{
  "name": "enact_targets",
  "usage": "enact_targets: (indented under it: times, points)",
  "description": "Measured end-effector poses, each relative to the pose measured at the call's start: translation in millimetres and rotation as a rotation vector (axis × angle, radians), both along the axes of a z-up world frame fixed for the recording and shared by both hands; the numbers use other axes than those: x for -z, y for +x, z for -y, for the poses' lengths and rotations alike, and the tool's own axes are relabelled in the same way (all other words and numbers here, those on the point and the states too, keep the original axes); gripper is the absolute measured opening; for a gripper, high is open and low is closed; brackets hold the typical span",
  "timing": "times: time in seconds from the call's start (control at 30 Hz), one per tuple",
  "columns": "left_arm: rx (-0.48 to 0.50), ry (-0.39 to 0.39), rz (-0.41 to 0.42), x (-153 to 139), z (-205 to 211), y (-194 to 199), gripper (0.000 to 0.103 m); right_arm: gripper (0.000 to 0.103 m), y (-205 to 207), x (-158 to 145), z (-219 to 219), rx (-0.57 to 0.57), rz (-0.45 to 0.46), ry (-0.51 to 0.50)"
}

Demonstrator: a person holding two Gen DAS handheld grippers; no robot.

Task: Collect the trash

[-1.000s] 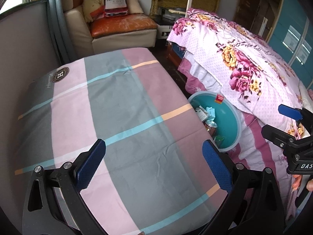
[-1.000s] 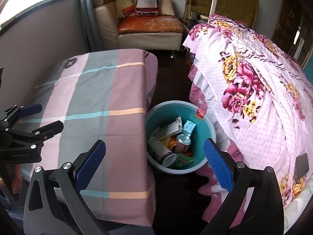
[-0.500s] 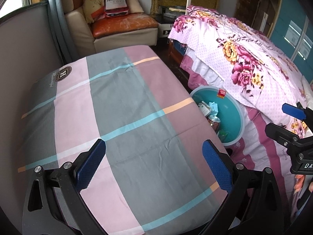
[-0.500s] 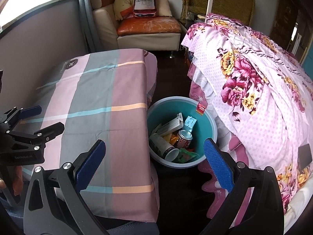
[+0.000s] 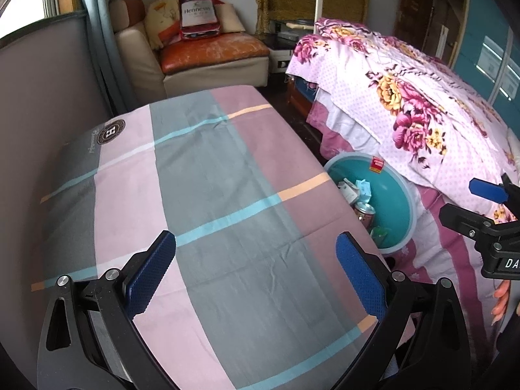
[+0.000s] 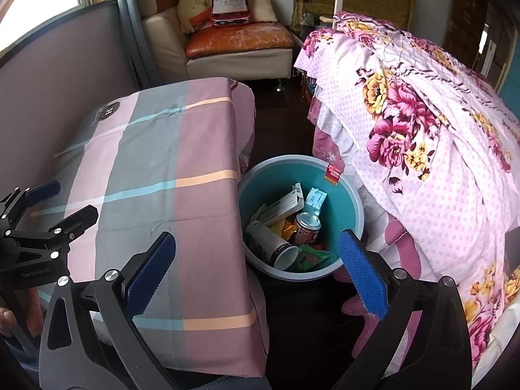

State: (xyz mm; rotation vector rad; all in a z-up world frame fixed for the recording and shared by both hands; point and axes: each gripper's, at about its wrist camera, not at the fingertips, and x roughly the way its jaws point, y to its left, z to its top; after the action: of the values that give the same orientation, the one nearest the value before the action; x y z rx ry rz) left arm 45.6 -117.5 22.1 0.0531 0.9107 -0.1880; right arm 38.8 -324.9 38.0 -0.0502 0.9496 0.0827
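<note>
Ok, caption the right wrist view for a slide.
Open right gripper hovers above teal basin of trash beside the striped tablecloth.

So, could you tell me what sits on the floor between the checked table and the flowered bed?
A teal basin holding trash, including a can and a paper cup, sits in that gap; the right wrist view shows it best.

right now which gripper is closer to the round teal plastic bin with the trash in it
Right. The right gripper hangs open just above and in front of the round teal plastic bin. The left gripper, also open, is over the plaid-covered table, with the bin off to its right.
</note>
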Motion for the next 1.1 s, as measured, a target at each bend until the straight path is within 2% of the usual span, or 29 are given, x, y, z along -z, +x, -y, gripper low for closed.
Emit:
enact_targets:
  times: [1.1]
  points:
    - [-0.027, 0.041, -0.044, 31, -1, 17, 0.099, 0.096, 27, 31, -1, 0.012, -0.064, 0.017]
